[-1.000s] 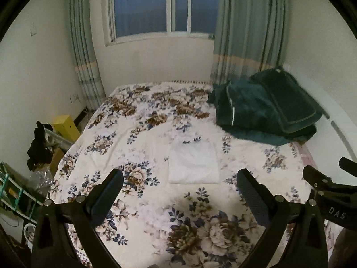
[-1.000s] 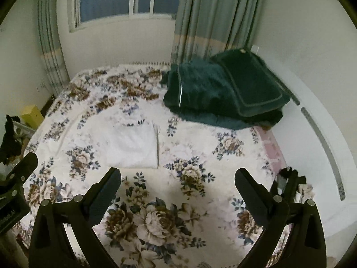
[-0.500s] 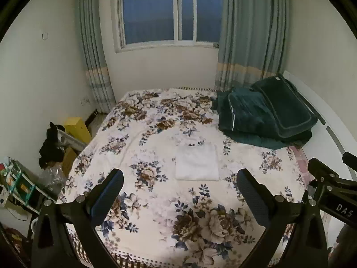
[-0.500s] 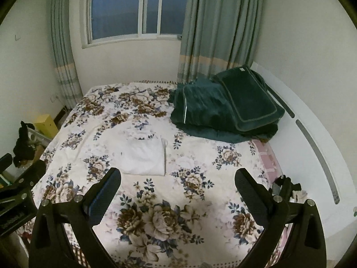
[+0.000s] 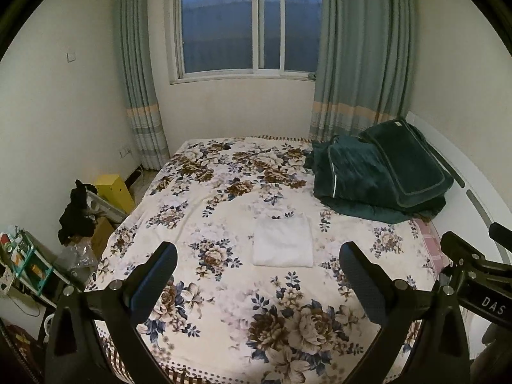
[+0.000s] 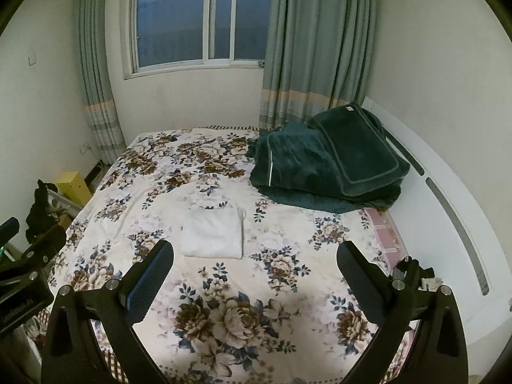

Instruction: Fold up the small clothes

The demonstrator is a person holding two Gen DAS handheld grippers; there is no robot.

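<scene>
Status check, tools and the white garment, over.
Left tool open, empty. Right tool open, empty. White garment folded flat on bed, untouched. Nothing in the way.

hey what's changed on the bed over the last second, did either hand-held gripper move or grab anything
Both pulled back and up from the bed: the left hand-held gripper and right hand-held gripper now see more of the window and the bed's near edge. Neither took hold of or let go of anything; both remain open and empty. The folded white garment and the dark green blanket lie where they were on the floral bedspread.

white folded garment (image 5: 283, 240), floral bedspread (image 5: 224, 288) (brown, blue), dark-green blanket (image 5: 368, 176)
</scene>
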